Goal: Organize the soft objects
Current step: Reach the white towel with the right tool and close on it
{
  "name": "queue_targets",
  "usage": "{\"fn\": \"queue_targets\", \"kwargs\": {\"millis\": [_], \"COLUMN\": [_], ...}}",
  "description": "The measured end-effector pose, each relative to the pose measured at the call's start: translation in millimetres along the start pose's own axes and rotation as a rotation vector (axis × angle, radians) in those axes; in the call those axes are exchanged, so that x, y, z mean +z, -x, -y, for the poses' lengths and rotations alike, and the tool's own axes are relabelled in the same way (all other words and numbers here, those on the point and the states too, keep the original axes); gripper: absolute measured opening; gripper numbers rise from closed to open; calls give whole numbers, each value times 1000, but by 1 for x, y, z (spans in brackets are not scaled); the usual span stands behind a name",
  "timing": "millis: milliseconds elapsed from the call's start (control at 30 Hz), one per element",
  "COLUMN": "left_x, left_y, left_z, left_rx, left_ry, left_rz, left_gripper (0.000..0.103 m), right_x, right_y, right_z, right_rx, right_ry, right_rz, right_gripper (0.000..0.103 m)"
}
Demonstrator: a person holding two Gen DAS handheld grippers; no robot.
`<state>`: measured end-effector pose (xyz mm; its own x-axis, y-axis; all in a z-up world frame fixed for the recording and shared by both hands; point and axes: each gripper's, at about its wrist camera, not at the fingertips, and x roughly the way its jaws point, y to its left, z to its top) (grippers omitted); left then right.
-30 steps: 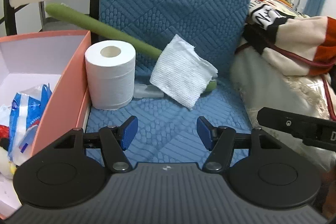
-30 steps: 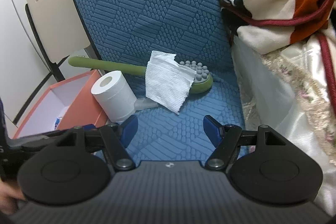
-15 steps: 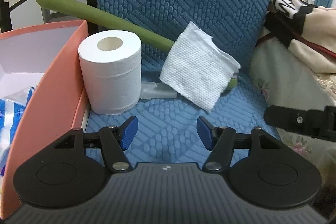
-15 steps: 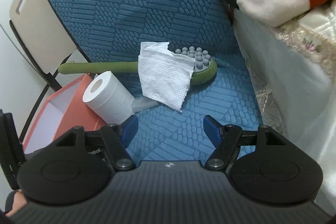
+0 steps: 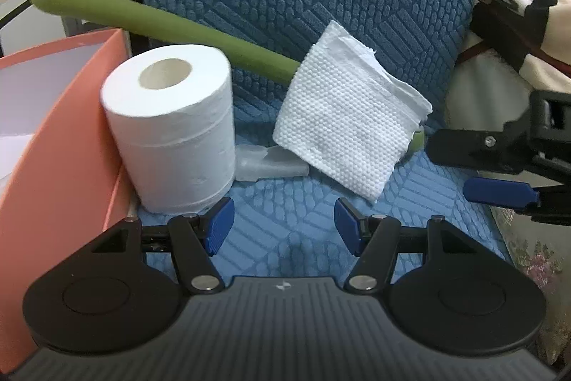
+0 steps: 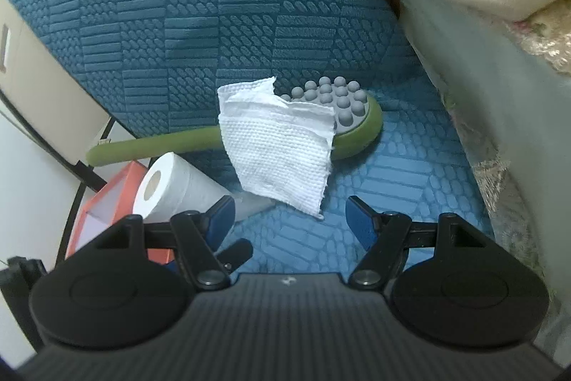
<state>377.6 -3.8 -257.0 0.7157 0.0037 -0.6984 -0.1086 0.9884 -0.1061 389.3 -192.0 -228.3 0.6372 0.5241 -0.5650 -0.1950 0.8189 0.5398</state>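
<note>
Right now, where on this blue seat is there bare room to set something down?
Bare: the blue seat between the white cloth and the bedding. Crowded: the left, with toilet roll, orange box and green brush.

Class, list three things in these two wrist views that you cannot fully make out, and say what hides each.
- Green massage brush: left wrist view, its head sits behind the white paper towel.
- Pink box: left wrist view, contents cut off by the frame edge.
- Clear plastic item: both views, partly behind the toilet paper roll and towel; unidentifiable.
</note>
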Motion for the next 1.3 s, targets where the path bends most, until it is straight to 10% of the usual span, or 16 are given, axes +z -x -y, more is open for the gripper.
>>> {"fn": "queue_targets", "kwargs": {"millis": [933, 1200, 1300], "left_x": [7, 0, 2], "left_y": [-50, -55, -56], "left_z": [1, 5, 8], "left_rx": [57, 57, 57], "left_ry": [-38, -60, -48], "left_rz": [8, 22, 22], "left_gripper": [64, 64, 64], "right_x": [28, 29, 32], "right_y": [-72, -86, -84], "right_z": [14, 19, 19], "right_rx": [13, 33, 34], "right_ry": [-140, -191, -183], "right_rz": [-69, -91, -92], "right_gripper": [72, 56, 31]}}
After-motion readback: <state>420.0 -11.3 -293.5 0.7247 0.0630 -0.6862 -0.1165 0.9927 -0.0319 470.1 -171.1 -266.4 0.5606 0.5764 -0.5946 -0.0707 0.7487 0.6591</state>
